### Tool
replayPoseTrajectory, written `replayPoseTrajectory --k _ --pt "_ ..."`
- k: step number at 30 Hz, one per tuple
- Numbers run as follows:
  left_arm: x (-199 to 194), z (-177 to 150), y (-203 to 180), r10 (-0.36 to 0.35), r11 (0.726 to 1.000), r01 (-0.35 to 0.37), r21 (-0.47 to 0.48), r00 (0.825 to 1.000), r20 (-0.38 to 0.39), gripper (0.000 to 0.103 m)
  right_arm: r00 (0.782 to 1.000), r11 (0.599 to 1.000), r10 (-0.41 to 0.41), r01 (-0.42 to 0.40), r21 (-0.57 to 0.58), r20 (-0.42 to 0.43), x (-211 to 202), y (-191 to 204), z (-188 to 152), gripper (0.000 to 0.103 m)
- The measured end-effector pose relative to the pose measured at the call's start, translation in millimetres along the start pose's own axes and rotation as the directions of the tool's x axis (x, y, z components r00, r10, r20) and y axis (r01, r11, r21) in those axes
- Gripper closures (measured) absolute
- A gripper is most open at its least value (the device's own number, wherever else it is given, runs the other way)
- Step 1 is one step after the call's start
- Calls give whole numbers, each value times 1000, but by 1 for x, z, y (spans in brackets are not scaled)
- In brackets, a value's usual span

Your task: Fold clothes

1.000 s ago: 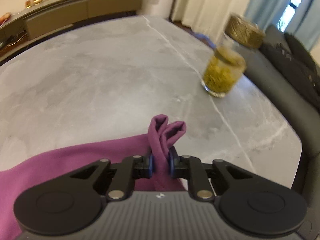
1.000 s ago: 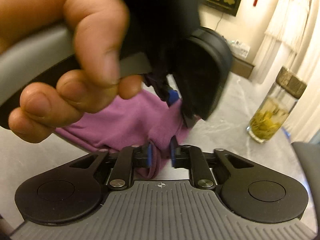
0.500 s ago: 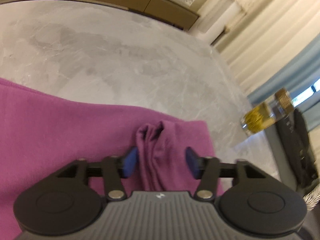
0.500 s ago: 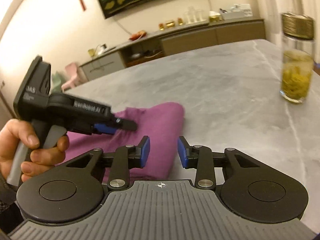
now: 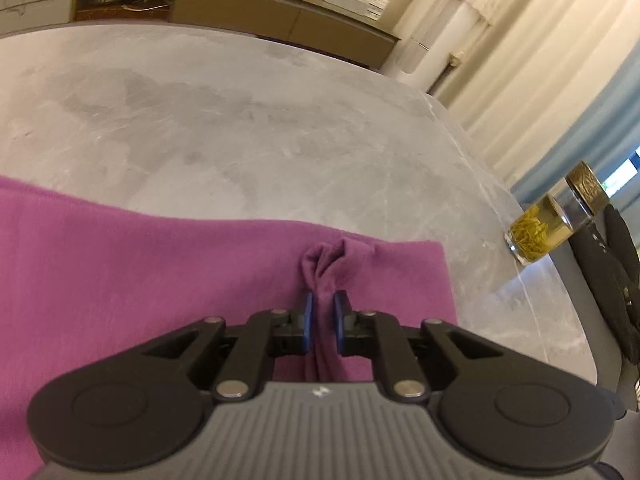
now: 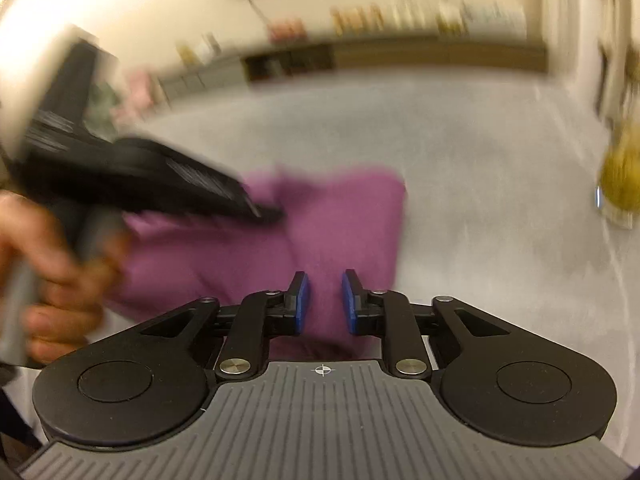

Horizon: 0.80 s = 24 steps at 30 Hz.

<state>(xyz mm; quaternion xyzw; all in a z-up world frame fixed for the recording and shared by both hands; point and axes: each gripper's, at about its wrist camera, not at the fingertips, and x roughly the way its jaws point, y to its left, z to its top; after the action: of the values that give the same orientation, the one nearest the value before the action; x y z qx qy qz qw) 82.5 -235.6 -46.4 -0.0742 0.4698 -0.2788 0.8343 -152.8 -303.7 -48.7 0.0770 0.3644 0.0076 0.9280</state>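
Nearest in the left wrist view, the left gripper (image 5: 320, 322) has its blue pads (image 5: 307, 322) closing on a bunched ridge of the purple garment (image 5: 140, 272); the cloth is pinched between them and puckers up into a small knot just beyond the tips. The rest of the garment lies flat on the grey marble table (image 5: 260, 128), spreading away to the left, with its right edge ending a little to the right of the pinch.

In the right wrist view, which is blurred, the right gripper (image 6: 325, 304) hangs over the near right part of the same cloth. Its jaws are closing, yet a clear gap still shows between the pads, with purple fabric under it and nothing pressed between them. To its left, a hand (image 6: 48, 280) grips the handle of the other gripper, whose black nose reaches down onto the cloth farther in.

Farther off to the right, near the table's edge, stands a glass jar (image 5: 536, 232) of yellow-green contents with a dark patterned lid, well apart from the garment. Beyond the table's far side runs a long low cabinet (image 5: 240, 12) with small items on top, and pale curtains (image 5: 520, 60) hang at the far right.
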Motion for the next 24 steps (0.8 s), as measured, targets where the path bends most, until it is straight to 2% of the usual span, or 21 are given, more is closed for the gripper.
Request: replayPoseTrajectory --k 3,6,8,9,12,15,19,20,23,24 --pt "-7 -2 -10 37 999 -37 22 999 0 86 1000 999 16 -16 32 -4 -2 -3 3 82" --pt "-23 -8 -14 17 999 -18 28 999 38 75 994 999 11 -16 45 106 -10 -6 18 82" --pt "-29 -17 -17 10 1000 -10 21 999 37 74 987 999 -3 -4 44 158 -9 -8 30 82" --pt "-30 -22 -18 20 1000 -21 20 999 31 74 989 999 -20 14 38 147 -1 -10 37 82" --pt "-28 -36 -19 37 999 -37 27 999 3 74 999 998 -46 45 37 23 35 -16 45 82" --pt "-30 -41 -18 40 998 -40 40 999 6 75 998 998 -48 50 29 -42 45 -13 41 79" --pt "-32 -45 -16 15 999 -15 41 1000 -4 75 999 997 -34 36 63 -42 29 -6 25 78" --pt "-32 -45 -15 9 999 -9 35 1000 -3 75 999 997 -30 33 72 -42 25 -5 21 75" --pt "-35 -43 -12 -1 1000 1 10 1000 -19 75 999 998 -48 48 29 -15 22 2 18 74" --pt "-39 -41 -11 0 1000 0 -1 1000 -20 75 999 998 -46 46 52 -2 18 0 19 74"
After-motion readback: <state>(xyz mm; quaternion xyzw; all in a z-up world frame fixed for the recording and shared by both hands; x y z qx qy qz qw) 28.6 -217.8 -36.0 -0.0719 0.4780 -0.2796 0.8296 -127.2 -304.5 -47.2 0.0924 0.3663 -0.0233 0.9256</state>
